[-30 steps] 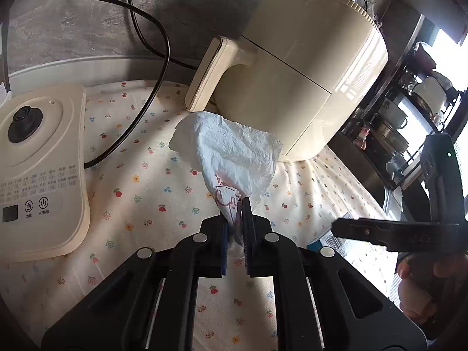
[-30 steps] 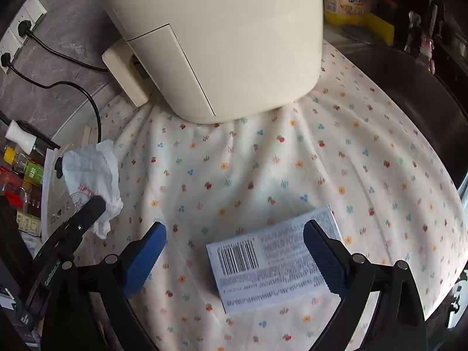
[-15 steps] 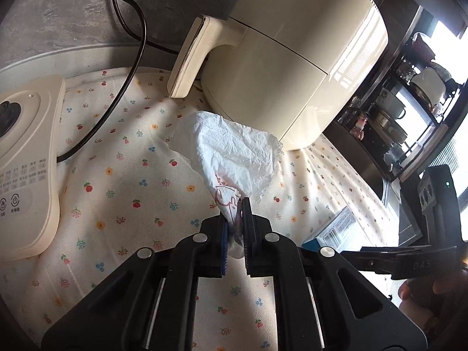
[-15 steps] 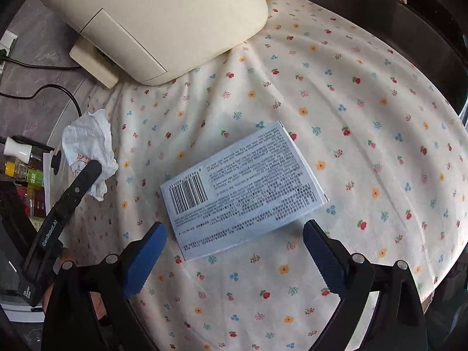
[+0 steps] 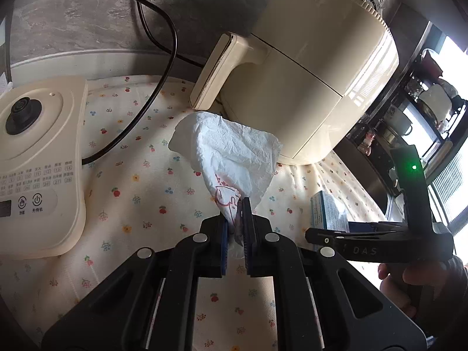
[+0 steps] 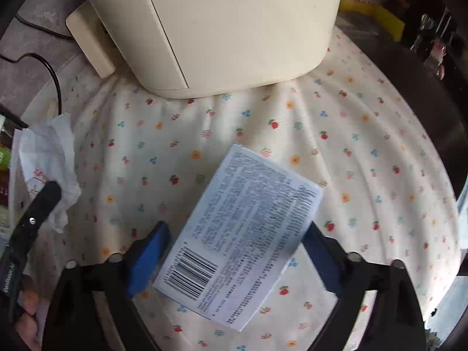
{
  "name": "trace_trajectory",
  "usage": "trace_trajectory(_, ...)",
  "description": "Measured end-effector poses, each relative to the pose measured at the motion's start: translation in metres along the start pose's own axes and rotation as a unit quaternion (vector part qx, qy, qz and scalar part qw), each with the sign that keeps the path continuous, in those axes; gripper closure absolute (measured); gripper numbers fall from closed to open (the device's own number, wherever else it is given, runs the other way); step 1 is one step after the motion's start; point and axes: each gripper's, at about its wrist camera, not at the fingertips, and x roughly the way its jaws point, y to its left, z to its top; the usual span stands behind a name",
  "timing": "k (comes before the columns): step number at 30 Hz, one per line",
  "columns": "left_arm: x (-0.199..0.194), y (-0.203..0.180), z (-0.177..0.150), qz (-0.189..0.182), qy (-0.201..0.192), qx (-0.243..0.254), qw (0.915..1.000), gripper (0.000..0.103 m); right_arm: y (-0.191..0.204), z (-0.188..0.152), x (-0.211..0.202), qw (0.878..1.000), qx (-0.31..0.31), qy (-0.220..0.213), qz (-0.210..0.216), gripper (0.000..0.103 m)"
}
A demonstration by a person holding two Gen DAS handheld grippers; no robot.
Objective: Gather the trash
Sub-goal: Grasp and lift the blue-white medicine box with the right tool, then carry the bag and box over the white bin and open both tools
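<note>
My left gripper point(image 5: 236, 216) is shut on a crumpled white napkin point(image 5: 231, 152) with a red print and holds it just above the flowered cloth. The napkin also shows at the left of the right wrist view point(image 6: 49, 158). A flat pale-blue box point(image 6: 242, 231) with a barcode and small print lies on the cloth. My right gripper point(image 6: 237, 245) is open, its blue pads on either side of the box's near end; whether they touch it I cannot tell. The box's edge shows in the left wrist view point(image 5: 327, 213).
A big cream air fryer point(image 5: 310, 67) stands at the back on the flowered tablecloth point(image 5: 140, 181). A cream kettle base point(image 5: 38, 161) with a black cord point(image 5: 152, 58) sits left. A dark sink point(image 6: 433, 93) and shelves with cups lie right.
My right gripper moved forward and down over the blue box, which now sits between its open fingers. The left gripper shifted a little, still holding the napkin.
</note>
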Motion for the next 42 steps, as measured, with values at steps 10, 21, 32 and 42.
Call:
trace_trajectory(10, -0.038, -0.048, -0.004, -0.005, -0.027, 0.033, 0.9991, 0.094, -0.029, -0.034, -0.057, 0.997, 0.015, -0.053, 0.057, 0.037)
trace_trajectory(21, -0.047, -0.105, -0.044, -0.015, -0.006, 0.057, 0.9982, 0.094, -0.09, -0.091, -0.098, 0.991, 0.059, -0.095, 0.078, 0.037)
trace_trajectory(32, -0.034, -0.206, -0.101, -0.064, 0.045, 0.109, 0.9909, 0.094, -0.182, -0.173, -0.138, 0.984, 0.123, -0.114, 0.059, 0.037)
trace_trajectory(42, -0.024, -0.289, -0.162, -0.095, 0.088, 0.14, 0.9816, 0.094, -0.28, -0.255, -0.149, 0.977, 0.189, -0.095, 0.035, 0.037)
